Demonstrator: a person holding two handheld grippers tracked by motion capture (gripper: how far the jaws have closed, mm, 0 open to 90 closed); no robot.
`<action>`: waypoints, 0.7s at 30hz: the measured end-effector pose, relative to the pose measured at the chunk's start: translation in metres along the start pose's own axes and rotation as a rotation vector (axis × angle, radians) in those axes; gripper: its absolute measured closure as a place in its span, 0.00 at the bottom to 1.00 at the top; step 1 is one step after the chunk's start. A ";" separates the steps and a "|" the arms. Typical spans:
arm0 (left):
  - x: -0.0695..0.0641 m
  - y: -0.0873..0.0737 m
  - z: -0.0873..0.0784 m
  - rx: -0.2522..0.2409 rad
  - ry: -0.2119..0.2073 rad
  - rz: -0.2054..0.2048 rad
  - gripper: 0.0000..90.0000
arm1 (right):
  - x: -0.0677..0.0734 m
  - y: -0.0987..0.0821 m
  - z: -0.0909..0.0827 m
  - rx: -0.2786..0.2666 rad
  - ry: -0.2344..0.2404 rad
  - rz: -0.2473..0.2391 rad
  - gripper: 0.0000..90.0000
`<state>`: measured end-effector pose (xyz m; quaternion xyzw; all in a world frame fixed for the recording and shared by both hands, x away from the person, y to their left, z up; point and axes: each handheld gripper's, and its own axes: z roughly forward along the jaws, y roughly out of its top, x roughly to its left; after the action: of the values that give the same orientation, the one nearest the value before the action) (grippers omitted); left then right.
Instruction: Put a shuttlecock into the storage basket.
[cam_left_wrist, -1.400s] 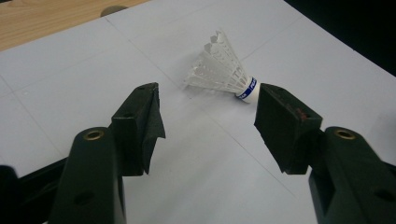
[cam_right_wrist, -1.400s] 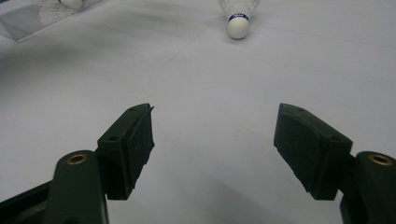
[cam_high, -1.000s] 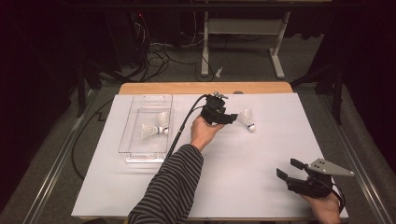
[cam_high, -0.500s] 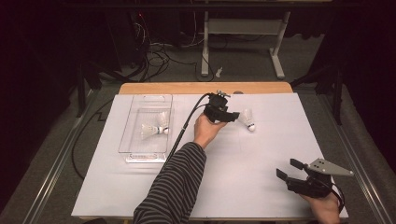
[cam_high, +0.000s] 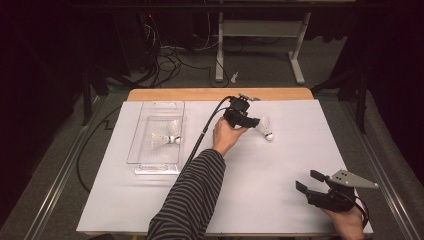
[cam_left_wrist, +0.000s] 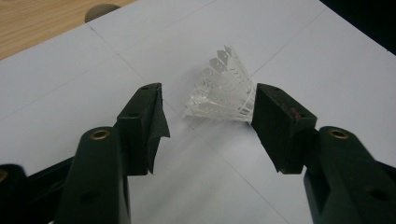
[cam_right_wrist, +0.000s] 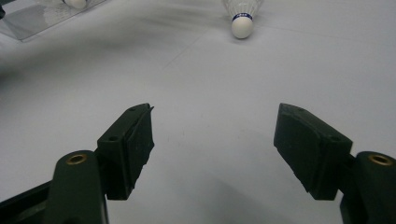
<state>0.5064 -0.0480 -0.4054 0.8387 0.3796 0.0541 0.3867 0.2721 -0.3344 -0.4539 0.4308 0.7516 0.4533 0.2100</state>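
our left gripper (cam_high: 254, 121) sits far out over the white sheet (cam_high: 260, 165), its jaws spread and pointing at the loose shuttlecock (cam_high: 264, 128). they have just been closing a little, and in the left gripper view the shuttlecock (cam_left_wrist: 223, 88) lies on its side just beyond the tips, its feather skirt between the two pads and right up against the right-hand pad (cam_left_wrist: 275, 123); we cannot tell whether it touches. the other pad stands clear of it, so nothing is pinched yet. the cork head points away from the gripper, hidden behind the skirt in that view.

our right gripper (cam_high: 311, 182) rests at the near right corner of the sheet, well apart from the left one, jaws wide apart with nothing between them. in the right gripper view the same shuttlecock (cam_right_wrist: 242, 18) lies far ahead of the tips, its white cork head with a blue band turned toward us.

well to the left of the left gripper sits a clear plastic tray (cam_high: 150, 165), with two more shuttlecocks (cam_high: 166, 139) lying together inside it. a strip of wooden table (cam_high: 180, 94) shows beyond the sheet's far edge.
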 end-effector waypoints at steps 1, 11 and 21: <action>0.001 0.000 0.001 0.001 -0.003 -0.006 0.50 | 0.000 0.000 0.000 -0.001 0.000 0.001 0.32; -0.002 0.015 0.008 0.066 -0.023 0.009 0.52 | 0.000 0.000 0.000 0.000 0.005 0.001 0.32; -0.005 0.020 0.022 0.118 -0.017 0.011 0.49 | 0.000 0.000 0.001 0.000 0.010 0.000 0.32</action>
<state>0.5231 -0.0728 -0.4056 0.8626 0.3739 0.0266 0.3397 0.2725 -0.3340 -0.4543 0.4284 0.7527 0.4553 0.2064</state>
